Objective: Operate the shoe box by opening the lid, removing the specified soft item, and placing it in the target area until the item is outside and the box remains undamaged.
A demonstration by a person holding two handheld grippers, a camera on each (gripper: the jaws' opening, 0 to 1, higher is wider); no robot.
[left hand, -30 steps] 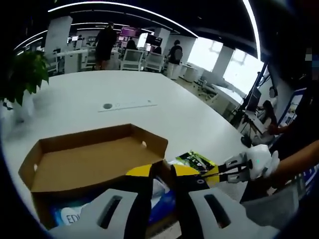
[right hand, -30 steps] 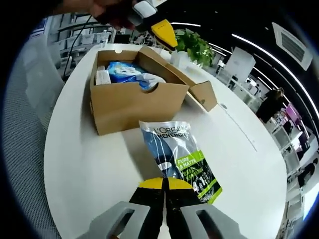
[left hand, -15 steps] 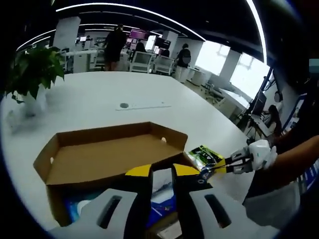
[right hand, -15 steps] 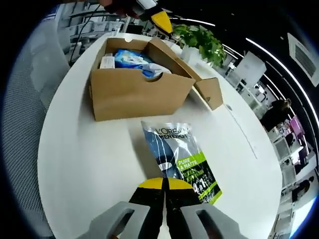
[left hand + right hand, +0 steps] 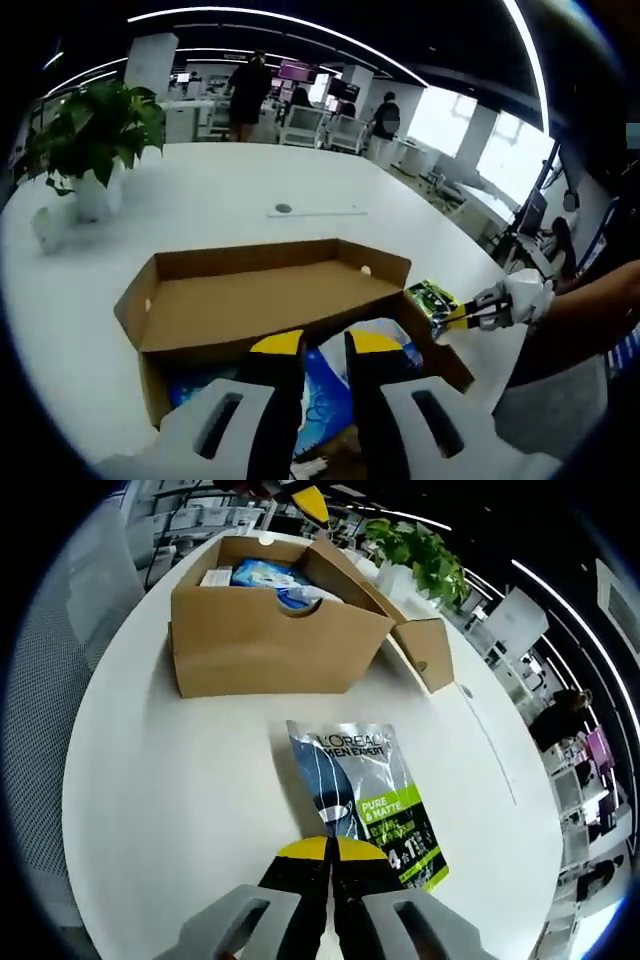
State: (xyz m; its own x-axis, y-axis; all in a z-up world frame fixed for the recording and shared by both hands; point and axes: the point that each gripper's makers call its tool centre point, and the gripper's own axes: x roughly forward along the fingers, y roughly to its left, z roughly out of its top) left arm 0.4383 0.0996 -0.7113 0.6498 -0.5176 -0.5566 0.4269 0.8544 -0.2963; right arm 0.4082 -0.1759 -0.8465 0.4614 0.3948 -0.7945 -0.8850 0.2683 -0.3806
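Note:
The brown cardboard shoe box (image 5: 260, 645) stands open on the white table, its lid flap (image 5: 260, 300) folded back. Blue soft packs (image 5: 320, 395) lie inside it, also seen over the rim as blue packs (image 5: 262, 572). A grey and green L'Oreal pouch (image 5: 365, 790) lies flat on the table, a little apart from the box. My right gripper (image 5: 330, 848) is shut on the pouch's near edge; that right gripper (image 5: 468, 316) also holds the pouch (image 5: 432, 297) beside the box. My left gripper (image 5: 325, 350) hovers above the box, its jaws a narrow gap apart with nothing between them.
A potted plant (image 5: 95, 125) stands behind the box, also seen as the plant (image 5: 420, 555). A thin strip (image 5: 315, 211) lies mid-table. The table edge curves along the grey floor (image 5: 60, 680). A person's arm (image 5: 600, 310) is at the right. People and desks fill the background.
My right gripper has drawn the pouch along the table away from the box, leaving a gap between them. The left gripper view has shifted and looks more fully into the box.

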